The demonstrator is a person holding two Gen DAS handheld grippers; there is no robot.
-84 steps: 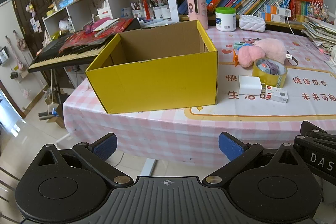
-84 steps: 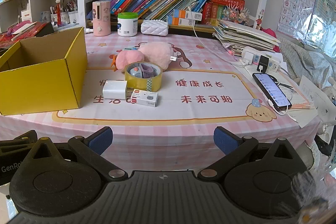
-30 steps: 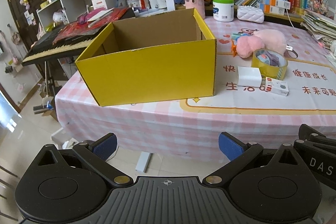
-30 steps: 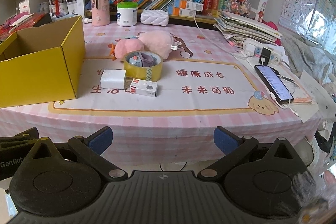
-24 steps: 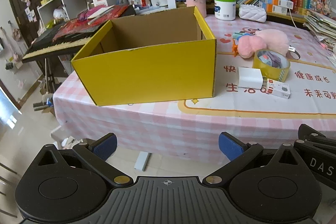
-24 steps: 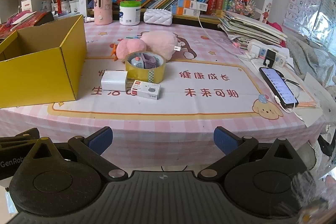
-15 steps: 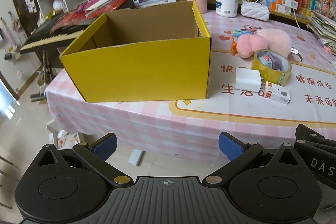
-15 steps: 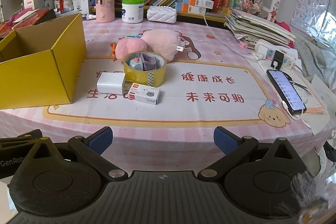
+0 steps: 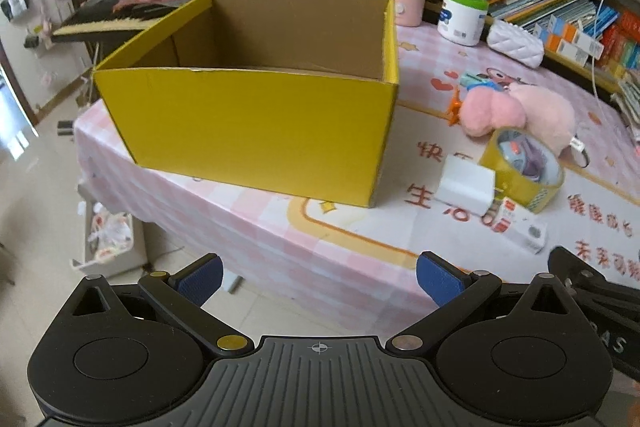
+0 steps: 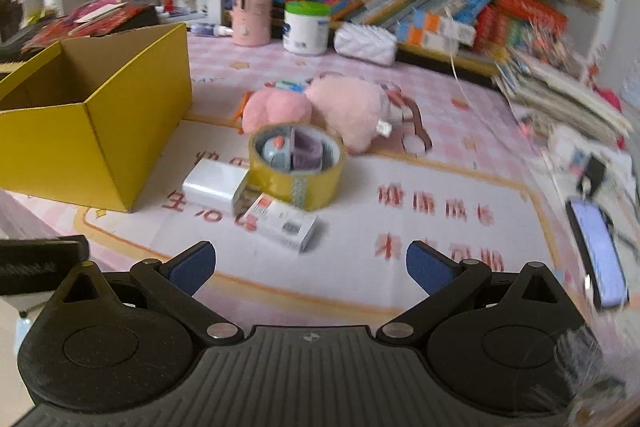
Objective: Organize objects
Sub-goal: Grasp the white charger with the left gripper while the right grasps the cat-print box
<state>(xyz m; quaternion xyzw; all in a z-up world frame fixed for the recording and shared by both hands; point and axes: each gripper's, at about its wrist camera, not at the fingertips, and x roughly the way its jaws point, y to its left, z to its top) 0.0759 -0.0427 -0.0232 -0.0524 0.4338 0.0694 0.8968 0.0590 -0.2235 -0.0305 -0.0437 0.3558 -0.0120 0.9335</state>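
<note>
Task barely starting, by the look of it. Yellow box (image 9: pixel 256 123) is sitting open on the bench (image 9: pixel 280 239); what shows of its inside is bare. Everything loose is lying right of it: white charger block (image 10: pixel 214 187) touching the tape roll (image 10: pixel 296 167), small carton (image 10: pixel 282 223) in front, pink plush (image 10: pixel 320 111) behind. Left tongs (image 9: pixel 318 277) are hanging spread off the bench edge, gripping nothing. Right tongs (image 10: pixel 308 265) are spread too, empty, hovering near the carton. All items left to box.
</note>
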